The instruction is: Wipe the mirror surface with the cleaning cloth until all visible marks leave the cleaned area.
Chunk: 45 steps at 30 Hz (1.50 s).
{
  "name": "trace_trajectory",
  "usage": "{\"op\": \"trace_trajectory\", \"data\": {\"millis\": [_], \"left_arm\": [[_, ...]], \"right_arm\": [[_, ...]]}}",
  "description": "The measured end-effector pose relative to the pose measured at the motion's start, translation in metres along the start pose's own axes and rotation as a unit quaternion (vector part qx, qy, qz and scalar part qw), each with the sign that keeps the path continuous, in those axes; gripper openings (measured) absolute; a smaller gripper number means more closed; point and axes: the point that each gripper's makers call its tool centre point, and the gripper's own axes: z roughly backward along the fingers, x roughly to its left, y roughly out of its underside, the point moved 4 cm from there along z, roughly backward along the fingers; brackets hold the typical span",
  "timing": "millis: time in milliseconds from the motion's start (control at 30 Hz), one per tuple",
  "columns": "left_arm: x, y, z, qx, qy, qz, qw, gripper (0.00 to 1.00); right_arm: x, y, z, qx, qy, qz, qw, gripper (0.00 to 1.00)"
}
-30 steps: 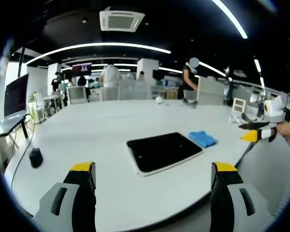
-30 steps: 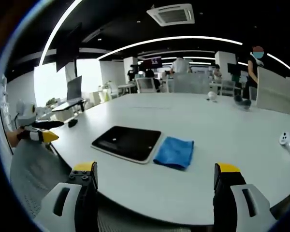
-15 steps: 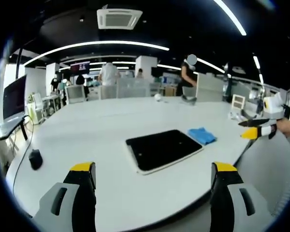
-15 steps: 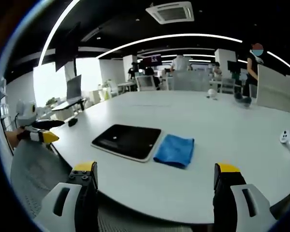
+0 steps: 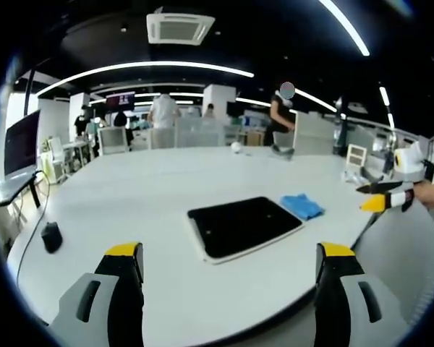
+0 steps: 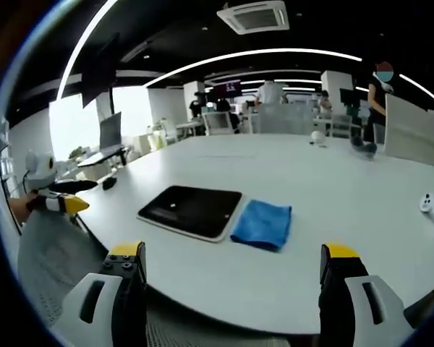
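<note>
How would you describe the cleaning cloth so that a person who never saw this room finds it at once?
Start at the large white oval table and find the dark rectangular mirror with a pale rim lying flat near its edge. The cloth is the folded bright blue square right beside the mirror, the only blue, soft thing on that table.

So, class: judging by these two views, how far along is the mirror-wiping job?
Nothing looks done yet. The blue cloth lies folded on the white table, touching the mirror's right edge in the right gripper view. Both the left gripper and right gripper are open and empty, short of the table. Still left: grasping the cloth and all the wiping.
</note>
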Motion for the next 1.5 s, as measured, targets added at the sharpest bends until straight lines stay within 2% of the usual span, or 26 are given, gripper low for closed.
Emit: {"op": "trace_trajectory", "data": {"millis": [533,633,867,967,1200,1500], "left_arm": [[-0.002,0.001,-0.001,0.008,0.005,-0.024,0.9997,1.00],[-0.002,0.001,-0.001,0.007,0.005,-0.021,0.9998,1.00],[-0.001,0.001,-0.001,0.005,0.006,-0.017,0.9998,1.00],[0.001,0.002,-0.001,0.010,-0.001,-0.016,0.9998,1.00],[0.000,0.002,-0.001,0.007,-0.002,-0.016,0.9998,1.00],[0.001,0.001,0.000,0.003,-0.006,-0.015,0.9999,1.00]], "right_arm": [[0.000,-0.005,0.002,-0.015,0.004,0.012,0.9998,1.00],[0.001,-0.004,0.004,-0.008,0.000,0.010,0.9999,0.88],[-0.005,-0.005,0.004,-0.007,0.011,0.002,0.9999,0.88],[-0.010,-0.005,0.006,0.007,0.017,-0.014,0.9997,0.85],[-0.017,-0.018,0.009,0.005,0.025,-0.008,0.9997,0.78],[-0.027,-0.039,0.002,0.003,0.028,0.020,0.9994,0.78]]}}
